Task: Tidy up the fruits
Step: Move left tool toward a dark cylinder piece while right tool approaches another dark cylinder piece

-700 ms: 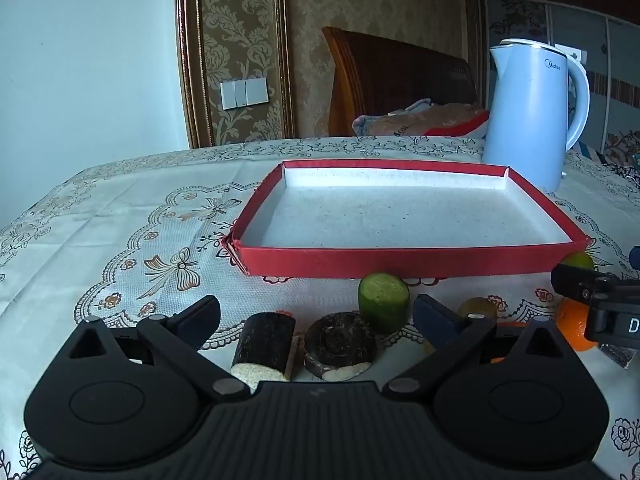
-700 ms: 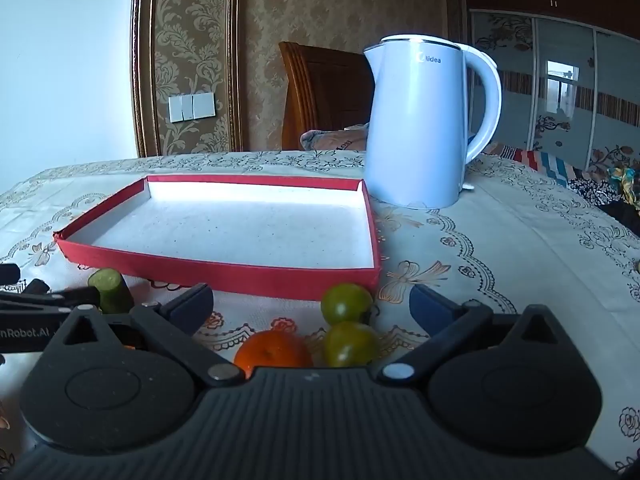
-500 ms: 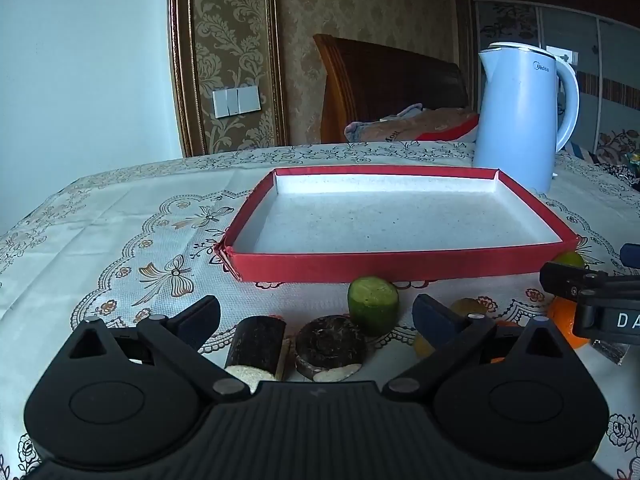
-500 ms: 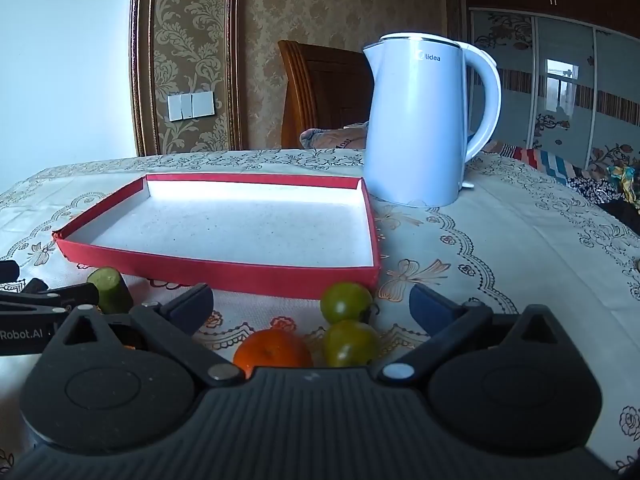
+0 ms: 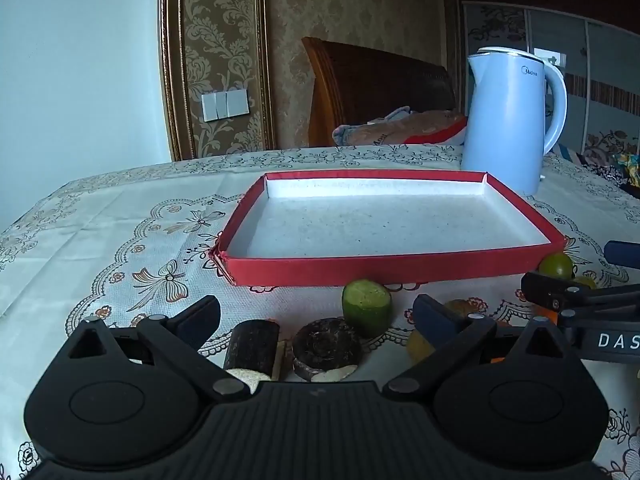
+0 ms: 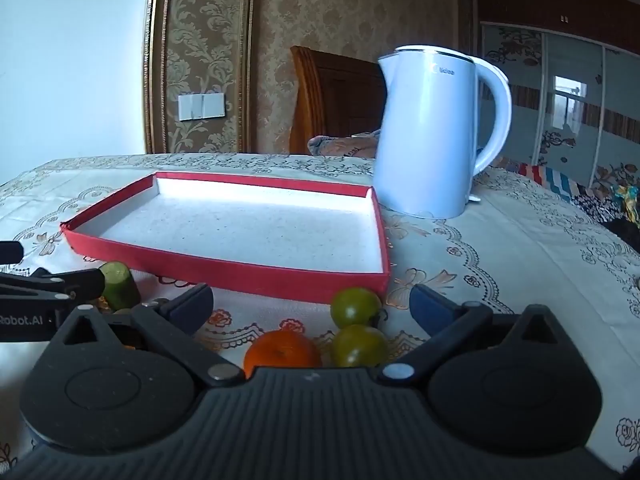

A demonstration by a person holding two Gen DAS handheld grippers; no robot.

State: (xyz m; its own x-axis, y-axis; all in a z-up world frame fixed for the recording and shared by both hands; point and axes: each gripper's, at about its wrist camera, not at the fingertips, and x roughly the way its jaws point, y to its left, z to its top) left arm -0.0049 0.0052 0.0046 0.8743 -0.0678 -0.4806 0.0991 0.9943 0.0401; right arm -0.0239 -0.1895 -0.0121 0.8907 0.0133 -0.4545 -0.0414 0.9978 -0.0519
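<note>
both tongs spread wide w/ nothing pinched: left gripper low over green cucumber chunk & two dark cut pieces, right gripper over orange & two green fruits, all on tablecloth just in front of red tray.

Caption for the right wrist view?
Open right gripper facing an orange and two green fruits before an empty red tray.
</note>
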